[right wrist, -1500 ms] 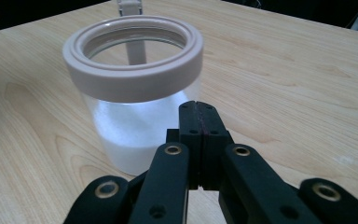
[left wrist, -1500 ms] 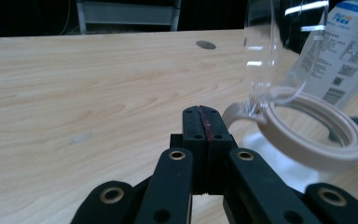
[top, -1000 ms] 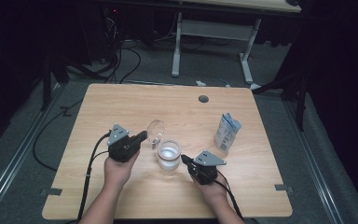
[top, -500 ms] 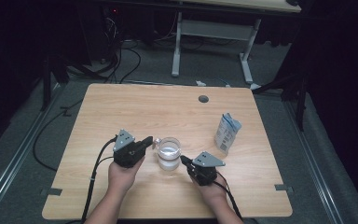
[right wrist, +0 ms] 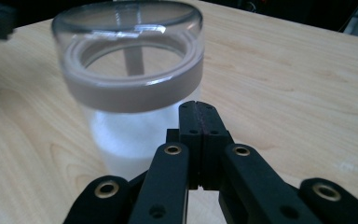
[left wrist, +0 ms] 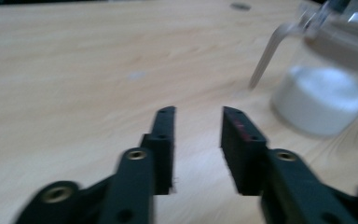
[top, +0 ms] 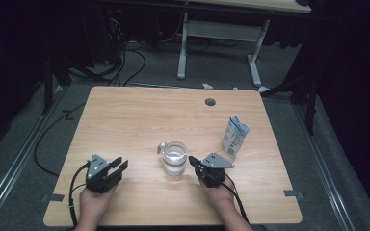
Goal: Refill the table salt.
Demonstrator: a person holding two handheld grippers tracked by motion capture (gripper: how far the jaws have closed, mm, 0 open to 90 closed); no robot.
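A clear glass jar (top: 174, 159) with a hinged lid and white contents stands near the table's front middle. Its lid lies down on the rim in the right gripper view, jar (right wrist: 130, 84). My left gripper (top: 121, 166) rests low at the front left, well clear of the jar. Its jaws have just been opening and stand apart with nothing between them, left gripper (left wrist: 198, 112); the jar (left wrist: 326, 88) is off to their right. My right gripper (top: 192, 160) is shut and empty, its tips (right wrist: 199, 107) right by the jar's near side.
A blue and white carton (top: 234, 137) stands upright to the right of the jar. A round cable hole (top: 210, 102) sits at the far side of the wooden table (top: 139, 120). Cables trail from both grippers over the front edge.
The left gripper has drawn back from the jar, left and toward the front edge, and its jaws have opened. The jar's lid, tipped open earlier, now lies down. The right gripper kept still.
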